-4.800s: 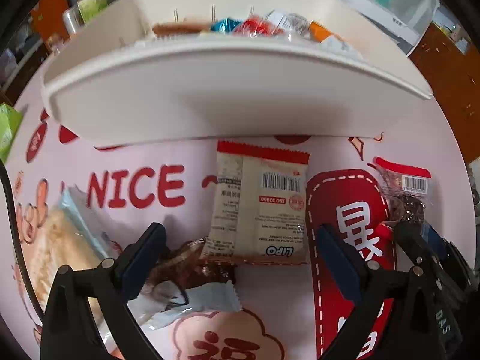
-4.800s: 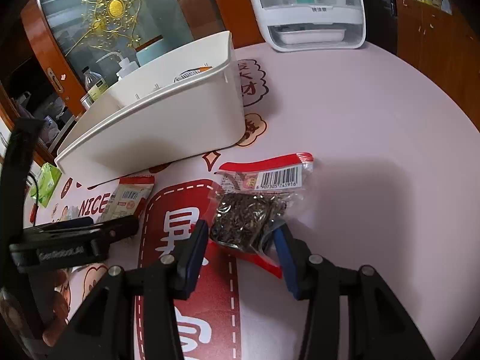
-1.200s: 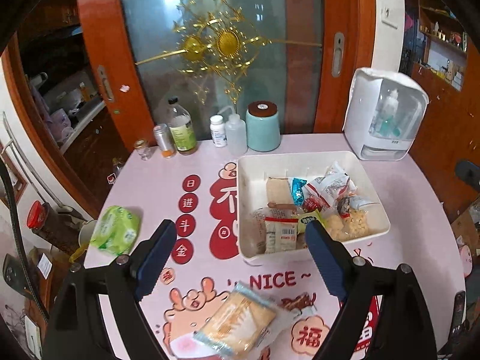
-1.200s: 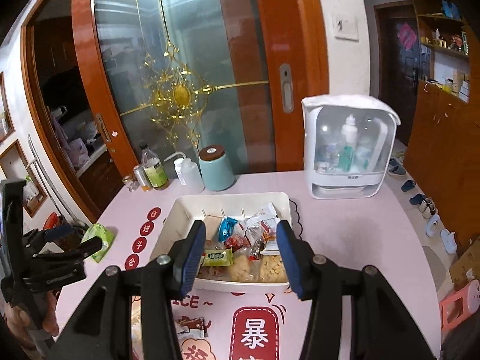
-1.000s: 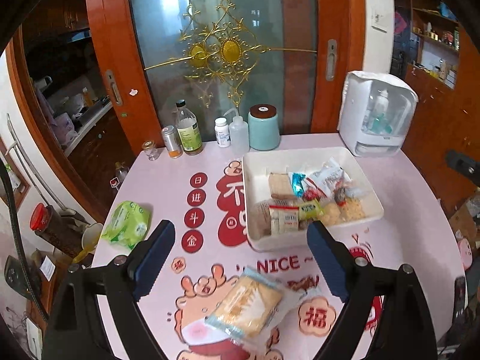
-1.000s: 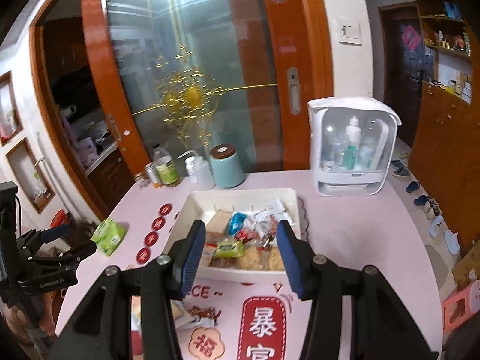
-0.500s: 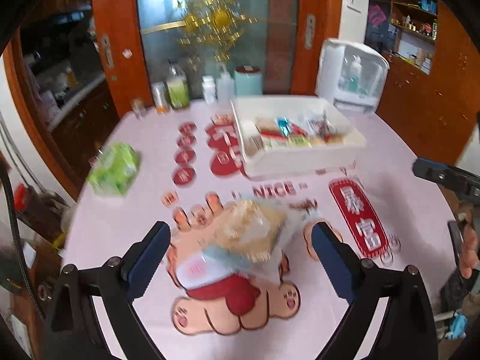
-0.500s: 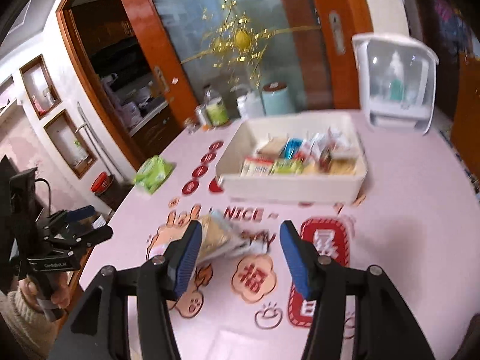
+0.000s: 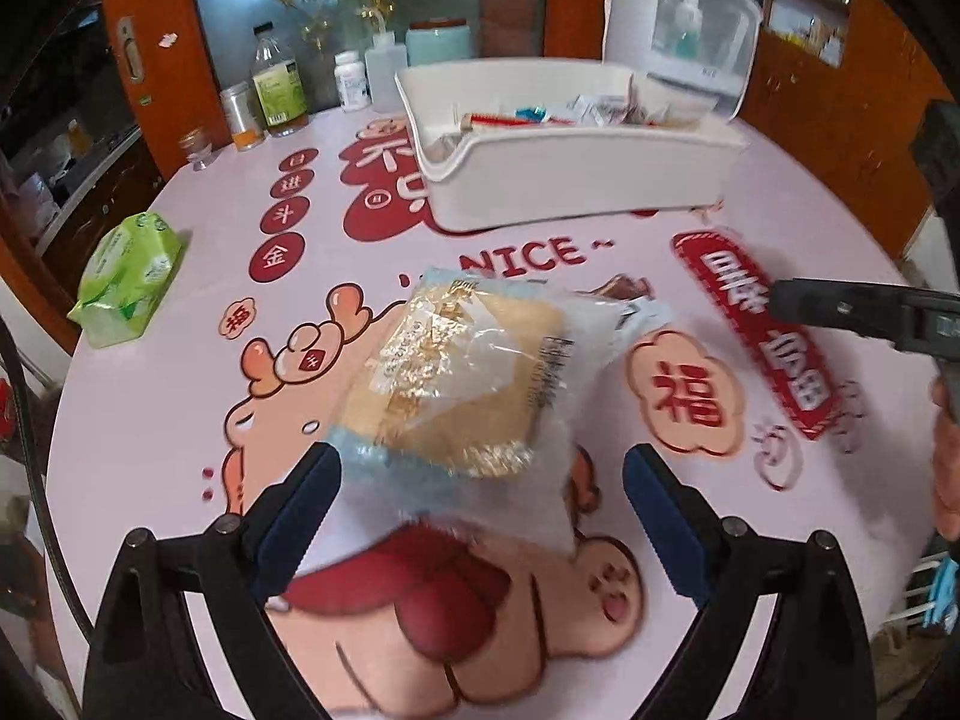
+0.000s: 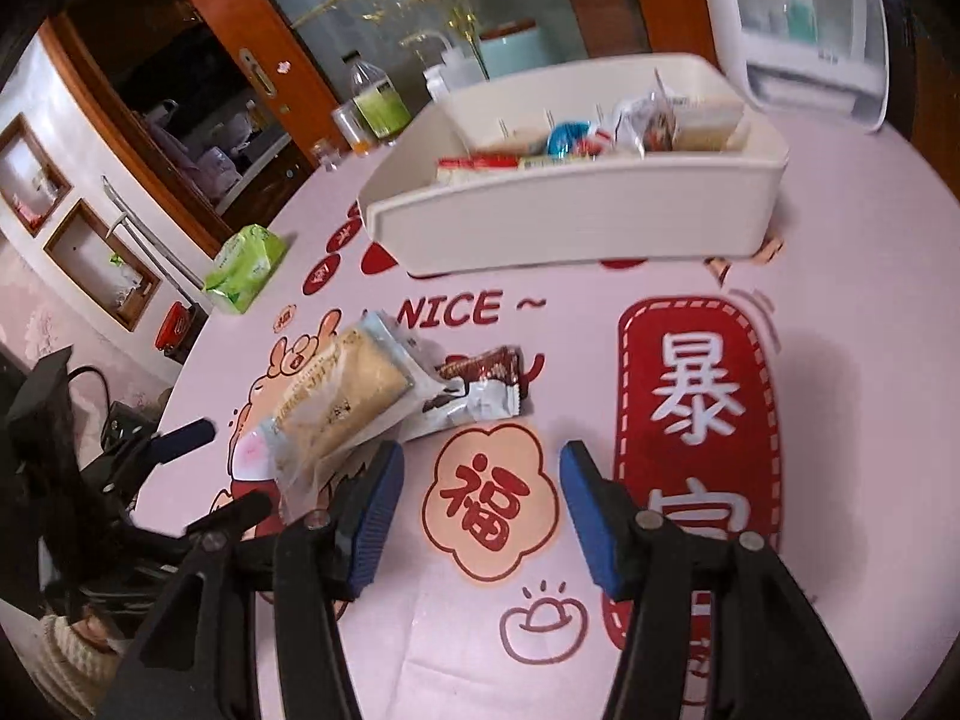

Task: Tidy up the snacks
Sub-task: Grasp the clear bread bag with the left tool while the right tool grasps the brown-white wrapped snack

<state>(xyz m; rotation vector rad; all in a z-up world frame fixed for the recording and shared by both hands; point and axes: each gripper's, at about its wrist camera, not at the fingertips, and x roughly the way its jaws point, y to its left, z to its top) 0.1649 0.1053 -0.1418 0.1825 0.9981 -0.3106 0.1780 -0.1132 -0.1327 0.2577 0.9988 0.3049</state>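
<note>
The white bin's (image 9: 576, 162) near wall hides most of the snacks inside. The bread packet (image 9: 474, 372) covers much of the brown wrapper (image 9: 624, 287); its print is blurred.

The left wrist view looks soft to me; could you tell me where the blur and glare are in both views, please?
Left wrist view: the clear-wrapped cake is smeared, its film glaring; the white bin stays fairly sharp. Right wrist view: the bin's near wall streaks slightly, and fisheye bends the table edge.

1 bin (image 9: 576, 174), 2 loose snack packets (image 10: 342, 402), 2 claws (image 9: 474, 516)
</note>
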